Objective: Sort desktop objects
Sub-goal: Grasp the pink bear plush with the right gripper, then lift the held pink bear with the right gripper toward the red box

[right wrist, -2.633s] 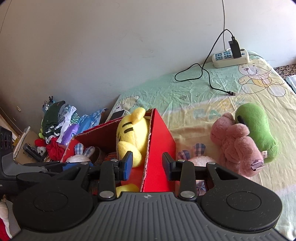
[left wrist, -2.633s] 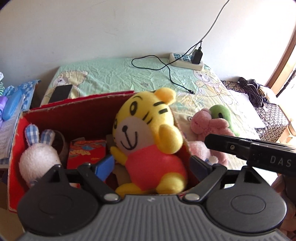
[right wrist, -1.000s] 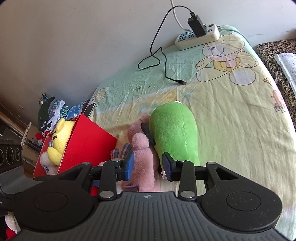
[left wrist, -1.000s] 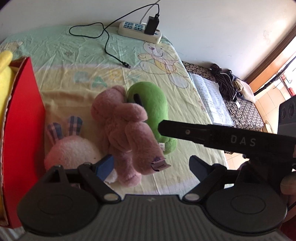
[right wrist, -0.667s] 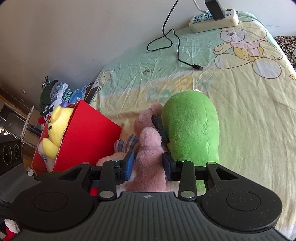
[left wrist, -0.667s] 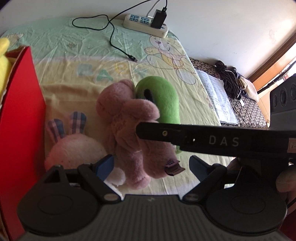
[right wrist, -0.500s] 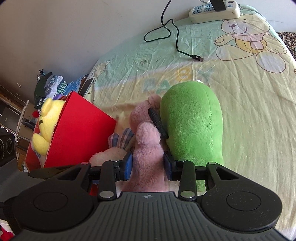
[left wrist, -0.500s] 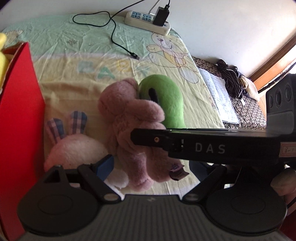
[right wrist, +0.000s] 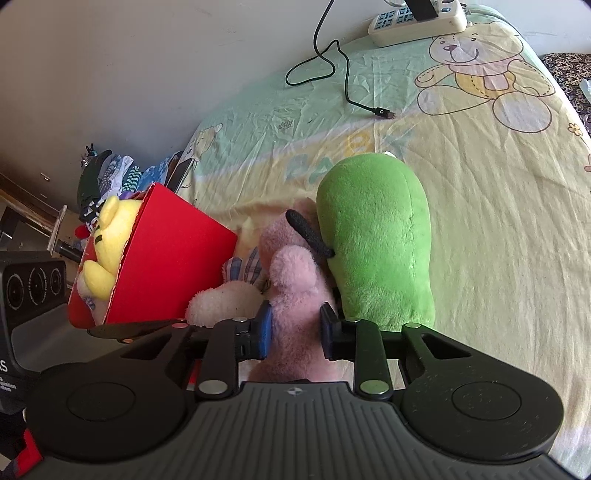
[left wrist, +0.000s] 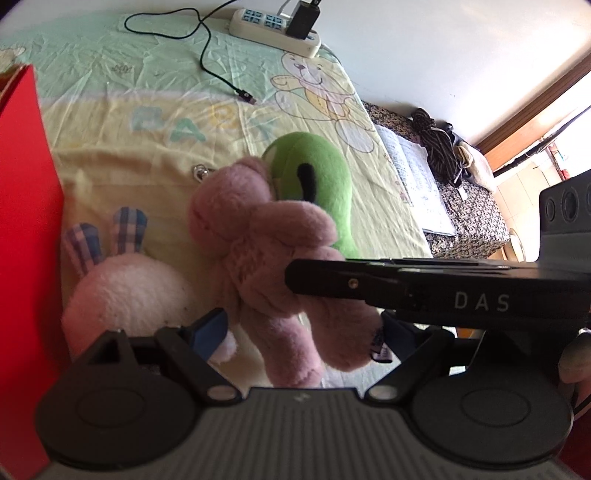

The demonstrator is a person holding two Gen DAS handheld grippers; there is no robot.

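The right tongs [right wrist: 294, 330] pinch the pink plush toy [right wrist: 295, 291], light, soft and best held at its thick lower body, lying on the bed [right wrist: 498, 221] between green plush [right wrist: 376, 243] and red box [right wrist: 162, 258]; the left tongs [left wrist: 304, 330] gape empty.

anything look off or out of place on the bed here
Nothing damaged or spilled. The one oddity is a loose charging cable trailing from the power strip across the bedsheet, plug end lying unconnected.
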